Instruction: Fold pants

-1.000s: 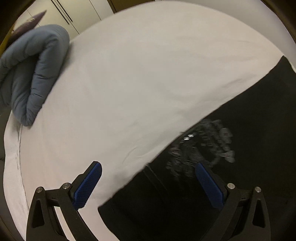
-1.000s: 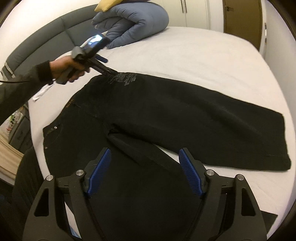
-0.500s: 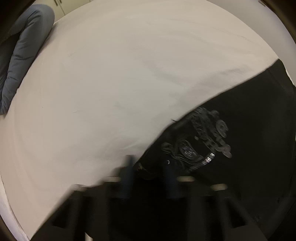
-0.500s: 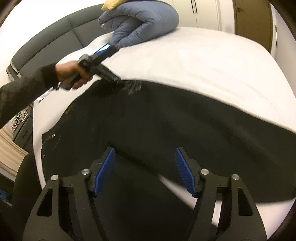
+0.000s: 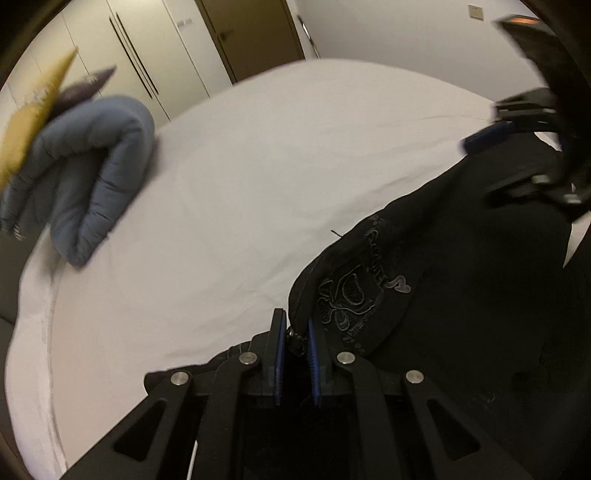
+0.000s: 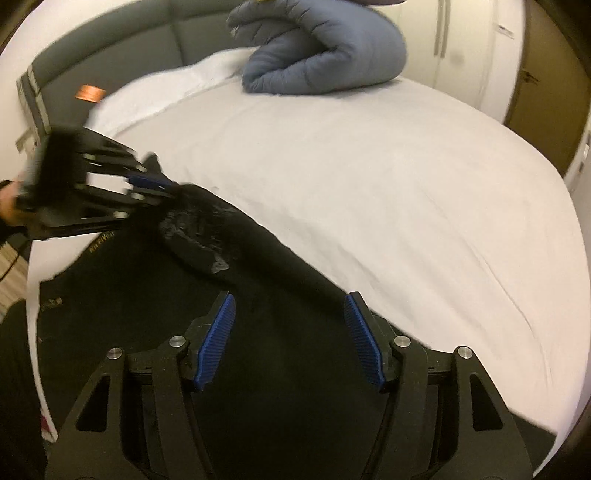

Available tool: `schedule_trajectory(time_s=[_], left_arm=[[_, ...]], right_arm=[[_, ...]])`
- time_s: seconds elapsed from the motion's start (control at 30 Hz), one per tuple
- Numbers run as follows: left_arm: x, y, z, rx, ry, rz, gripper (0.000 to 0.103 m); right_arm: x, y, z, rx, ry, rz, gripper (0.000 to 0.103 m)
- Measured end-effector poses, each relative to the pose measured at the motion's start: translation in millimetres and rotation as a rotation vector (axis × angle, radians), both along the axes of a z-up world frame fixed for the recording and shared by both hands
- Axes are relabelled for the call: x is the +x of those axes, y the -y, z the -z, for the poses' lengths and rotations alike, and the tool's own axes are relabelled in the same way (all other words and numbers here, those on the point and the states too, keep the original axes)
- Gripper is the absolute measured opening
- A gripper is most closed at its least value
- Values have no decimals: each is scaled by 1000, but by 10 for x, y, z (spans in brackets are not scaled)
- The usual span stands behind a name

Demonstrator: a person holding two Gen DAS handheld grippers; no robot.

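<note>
Bedroom setting: white sheet on the bed (image 6: pixel 369 177), grey padded headboard (image 6: pixel 122 51) behind it, pale wardrobe doors (image 5: pixel 122 55) and a brown door (image 5: pixel 255 33) on the far wall; a rolled blue-grey duvet (image 6: pixel 325 48) lies at the head end of the bed, with a yellow cushion (image 5: pixel 33 107) blurred behind it in the left wrist view.

Black pants (image 6: pixel 258 332) lie spread on the near part of the bed, waistband toward the left of the right wrist view; a grey embroidered patch (image 5: pixel 354 291) shows on the fabric beside the outer edge.

Left hand-held gripper (image 5: pixel 295 347): jaws nearly together, blue pads clamped on a bunched fold of the pants at the outer edge next to the patch; fabric rises off the sheet from the pinch point into a ridge; from the right wrist view the same left hand-held gripper (image 6: pixel 159 184) sits at the far left, tilted downward, a hand (image 6: pixel 9 206) behind it at the frame edge; image blurred there.

Right hand-held gripper (image 6: pixel 291 332): jaws have just been closing but stand apart; blue pads (image 6: pixel 216 343) clear of the cloth, black fabric seen below and between them, nothing pinched; it hangs over the leg region of the pants near the sheet boundary.
</note>
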State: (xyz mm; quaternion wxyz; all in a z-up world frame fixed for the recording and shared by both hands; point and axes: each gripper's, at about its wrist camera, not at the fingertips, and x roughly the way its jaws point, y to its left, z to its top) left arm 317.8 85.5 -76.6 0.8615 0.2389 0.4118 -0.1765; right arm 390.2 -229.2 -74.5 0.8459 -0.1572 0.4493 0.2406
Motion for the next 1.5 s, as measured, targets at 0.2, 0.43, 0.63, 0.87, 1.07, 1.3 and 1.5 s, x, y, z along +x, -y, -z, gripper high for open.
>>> schedule_trajectory(time_s=[0.2,0.43,0.63,0.87,1.07,1.3,1.5], left_arm=[[-302,46,-123,-19,64,-4,11],[-319,23,-93,-28,86,-2,11],[-248,-83,-70,-58,95,-37,11],[-330,-133,-99,-88,114,-85,11],[-570,-223,-112,-125,110,-116,11],[-1323,-324,55,-150,113,-108,11],[-2167,-204,426,-82,85,0,11]], right_arm=[[260,-172,187,-78,-40,-44,53],[580,-259,342,-82,-130,-62,20],[506,-295,293,-35,-112,14,4],[234,-424,123,11,-38,146,2],[-218,-654,79,57,2,58,2],[-1284,-971,219,-189,116,-92,2],[-2338,-1192,566,-385,135,-151,2]])
